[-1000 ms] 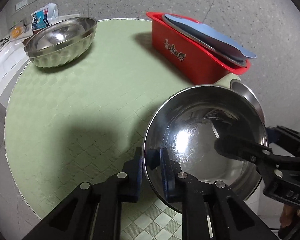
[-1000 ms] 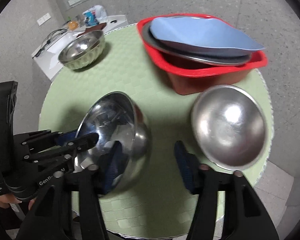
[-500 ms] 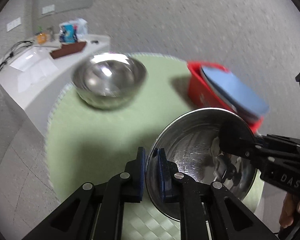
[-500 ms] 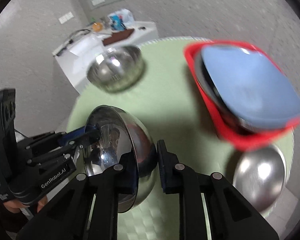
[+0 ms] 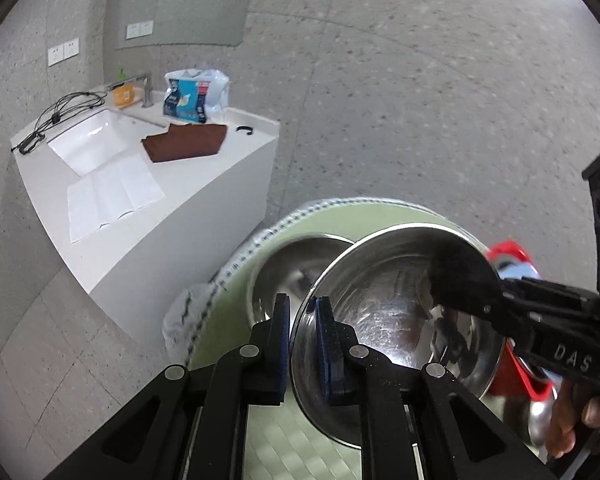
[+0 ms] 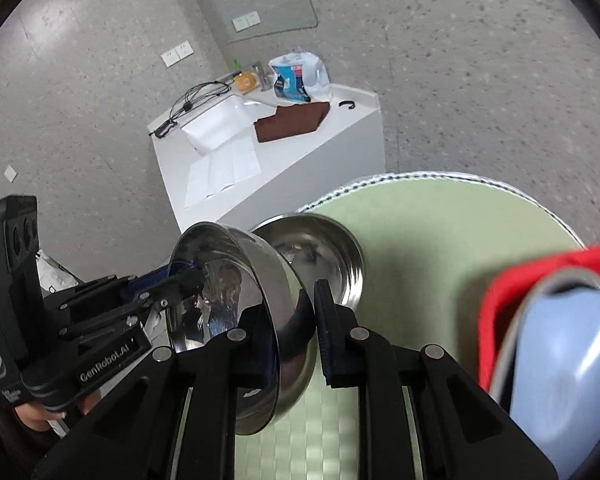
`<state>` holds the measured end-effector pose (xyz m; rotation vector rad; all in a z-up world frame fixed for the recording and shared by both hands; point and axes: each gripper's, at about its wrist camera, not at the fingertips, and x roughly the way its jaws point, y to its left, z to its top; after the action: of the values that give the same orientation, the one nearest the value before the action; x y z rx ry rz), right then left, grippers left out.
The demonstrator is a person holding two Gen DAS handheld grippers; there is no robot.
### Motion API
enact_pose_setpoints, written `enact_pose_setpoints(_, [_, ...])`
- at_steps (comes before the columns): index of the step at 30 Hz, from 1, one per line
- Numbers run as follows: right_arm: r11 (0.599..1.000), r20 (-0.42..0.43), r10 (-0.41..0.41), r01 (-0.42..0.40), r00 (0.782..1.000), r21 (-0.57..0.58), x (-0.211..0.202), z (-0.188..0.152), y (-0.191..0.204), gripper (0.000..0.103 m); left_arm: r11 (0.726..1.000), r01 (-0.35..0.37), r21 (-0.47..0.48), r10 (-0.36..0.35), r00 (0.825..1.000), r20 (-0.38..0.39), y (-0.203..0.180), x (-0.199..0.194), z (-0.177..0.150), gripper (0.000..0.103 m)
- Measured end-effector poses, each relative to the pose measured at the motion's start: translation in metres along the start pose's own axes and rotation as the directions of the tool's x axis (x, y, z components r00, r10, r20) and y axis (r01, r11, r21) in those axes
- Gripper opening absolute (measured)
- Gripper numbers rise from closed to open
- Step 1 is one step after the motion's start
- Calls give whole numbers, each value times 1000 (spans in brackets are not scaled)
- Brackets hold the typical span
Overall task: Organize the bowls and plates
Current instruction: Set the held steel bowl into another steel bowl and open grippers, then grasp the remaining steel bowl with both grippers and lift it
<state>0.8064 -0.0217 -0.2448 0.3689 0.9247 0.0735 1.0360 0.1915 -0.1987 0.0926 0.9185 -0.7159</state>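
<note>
A steel bowl (image 5: pixel 384 320) hangs tilted above the green table (image 5: pixel 332 216), gripped from two sides. My left gripper (image 5: pixel 303 344) is shut on its near rim, blue pads on both faces of the wall. My right gripper (image 6: pixel 296 340) is shut on the opposite rim; the bowl's shiny inside (image 6: pixel 212 280) faces left there. Each gripper shows in the other's view: the right gripper (image 5: pixel 456 276) on the far rim, the left gripper (image 6: pixel 188 278) likewise. Just behind the held bowl, a second steel bowl (image 6: pixel 320 252) stands upright near the table's edge.
A red basket (image 6: pixel 512 292) with a blue plate (image 6: pixel 560 340) and a steel plate sits at the right. Another steel dish (image 5: pixel 540 420) lies blurred at lower right. Beyond the table edge stands a white sink counter (image 5: pixel 172 208) with a brown cloth and packets.
The right gripper closed on the bowl's rim. Both grippers then lifted the bowl and carried it across the table up to the second bowl; the views swung toward the sink counter.
</note>
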Motion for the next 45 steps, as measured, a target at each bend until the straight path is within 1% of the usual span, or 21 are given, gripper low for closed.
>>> enact_pose_setpoints(2, [1000,-5,4,-4,1000,-3,14,7,-5,17,1000,-10,-5,10,1000,-15,1,17,12,10])
enact_pose_setpoints(6, [999,-28,28,-27,999,31,41,16,-19,17,999,-34,0,34,998,-49,-1,46,29,10])
enact_pose_setpoints(12, [999,-63,16,-14,998,39,62,18,-29,17,998,-55,2,55,994,-94,-6,83,36,11])
enact_pose_setpoints(18, [999,-86,-19,22,996,33,73,14,-35,17,998,-59,11,60,992,-107,-14,107,46,23])
enact_pose_setpoints(20, [999,-86,-30,32,996,26,72,12,-37,17,999,-43,10,44,993,-107,-15,109,45,34])
enact_pose_setpoints(21, [999,-87,-34,36,996,21,73,12,-37,17,999,-40,13,41,994,-104,-15,107,43,36])
enact_pose_setpoints(22, [999,-88,-37,39,995,19,73,11,-36,20,999,-37,18,38,994,-100,-16,105,41,42])
enact_pose_setpoints(23, [999,-83,-33,34,996,18,71,10,-35,20,999,-28,19,30,995,-98,-17,104,40,51])
enact_pose_setpoints(24, [999,-76,-33,34,997,15,69,9,-34,20,1000,-16,20,18,996,-90,-18,100,37,56])
enact_pose_setpoints(25, [999,-71,-33,34,997,10,67,8,-33,20,999,-24,22,26,997,-78,-19,96,35,67])
enact_pose_setpoints(26, [999,-71,-31,32,997,6,65,8,-31,20,999,-46,24,48,997,-66,-19,92,33,76])
enact_pose_setpoints(27, [999,-67,-38,38,997,0,62,7,-30,19,998,-65,21,66,997,-49,-20,88,34,79])
enact_pose_setpoints(29, [998,-49,-55,55,997,-6,52,6,-30,24,999,-51,5,51,998,-28,-19,81,31,84])
enact_pose_setpoints(31, [998,-33,-67,67,997,0,41,4,-30,38,997,-78,-12,78,997,-21,-19,73,29,84])
enact_pose_setpoints(34, [996,13,-88,88,996,-23,9,-3,-26,42,994,-104,-10,105,994,24,-28,54,21,84])
enact_pose_setpoints(35, [995,21,-94,95,995,-26,0,-6,-27,44,994,-112,-3,112,993,45,-34,45,16,84])
enact_pose_setpoints(37, [994,55,-102,104,993,-35,-27,-15,-29,56,992,-128,2,128,987,98,-49,25,6,86])
enact_pose_setpoints(39, [994,82,-100,102,992,-27,-51,-25,-34,61,991,-134,-1,133,980,146,-65,4,-9,90])
enact_pose_setpoints(41, [995,108,-99,101,989,-14,-78,-38,-42,62,991,-131,-5,129,973,192,-85,-14,-24,94])
enact_pose_setpoints(43, [995,127,-99,101,987,-12,-106,-54,-52,69,992,-128,-12,128,965,227,-107,-30,-43,97])
enact_pose_setpoints(45, [994,144,-106,109,984,-10,-129,-68,-63,70,993,-119,-13,118,963,244,-127,-39,-59,100])
